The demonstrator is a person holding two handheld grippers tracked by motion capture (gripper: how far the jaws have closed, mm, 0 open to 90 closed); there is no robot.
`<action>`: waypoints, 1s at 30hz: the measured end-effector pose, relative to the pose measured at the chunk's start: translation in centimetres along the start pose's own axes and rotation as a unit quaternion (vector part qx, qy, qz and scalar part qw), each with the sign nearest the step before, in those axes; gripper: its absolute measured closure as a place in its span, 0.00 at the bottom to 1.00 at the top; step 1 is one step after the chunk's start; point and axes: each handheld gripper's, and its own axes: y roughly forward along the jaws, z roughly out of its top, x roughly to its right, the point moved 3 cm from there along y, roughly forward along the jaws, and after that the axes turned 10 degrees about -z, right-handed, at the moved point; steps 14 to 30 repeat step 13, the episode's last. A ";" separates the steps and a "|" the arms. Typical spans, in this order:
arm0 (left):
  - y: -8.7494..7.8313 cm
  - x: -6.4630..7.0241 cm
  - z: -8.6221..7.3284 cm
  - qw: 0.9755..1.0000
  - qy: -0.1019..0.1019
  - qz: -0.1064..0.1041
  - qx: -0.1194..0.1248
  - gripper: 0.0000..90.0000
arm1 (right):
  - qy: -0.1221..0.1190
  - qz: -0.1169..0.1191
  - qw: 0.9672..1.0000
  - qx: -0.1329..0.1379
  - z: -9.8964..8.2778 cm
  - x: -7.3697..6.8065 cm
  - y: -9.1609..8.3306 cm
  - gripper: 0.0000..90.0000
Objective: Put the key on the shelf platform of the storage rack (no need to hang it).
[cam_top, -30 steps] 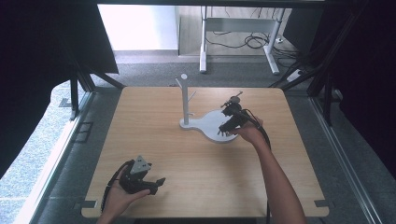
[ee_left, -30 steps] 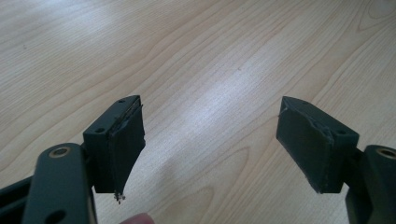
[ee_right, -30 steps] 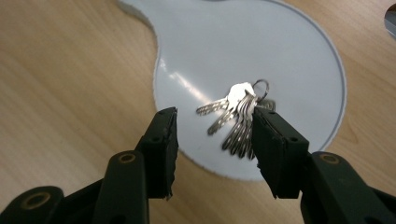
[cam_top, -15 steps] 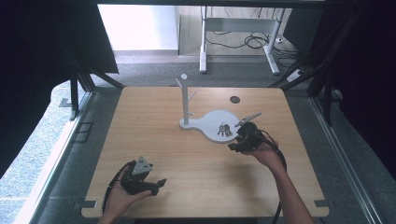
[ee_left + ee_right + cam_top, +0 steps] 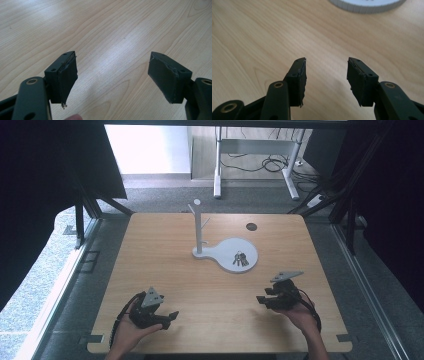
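Since a second ago, the right gripper point(image 5: 261, 299) has been drawn back from the white stand's base point(image 5: 225, 252) toward the near right corner of the table point(image 5: 165, 250), where it is now held just above the wood. A bunch of keys point(image 5: 240, 259) has been left lying on the round base plate, near the table's middle and well apart from both grippers. The stand's upright post point(image 5: 198, 227) with its pegs is seen bare. The left gripper point(image 5: 172, 316) is held by the near left corner, unmoved. Both pairs of jaws are spread apart with nothing between them, as seen in both gripper views point(image 5: 112, 75) point(image 5: 326, 80). A small dark disc point(image 5: 251, 226) is set toward the far right edge.
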 end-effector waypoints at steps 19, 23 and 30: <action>0.2 0.1 0.0 1.000 0.001 -0.001 -0.001 0.26 | 0.026 -0.041 0.999 0.013 -2.5 1.0 -0.3 0.48; 0.2 0.1 0.0 1.000 0.001 -0.001 -0.001 0.26 | 0.026 -0.041 0.999 0.013 -2.5 1.0 -0.3 0.48; 0.2 0.1 0.0 1.000 0.001 -0.001 -0.001 0.26 | 0.026 -0.041 0.999 0.013 -2.5 1.0 -0.3 0.48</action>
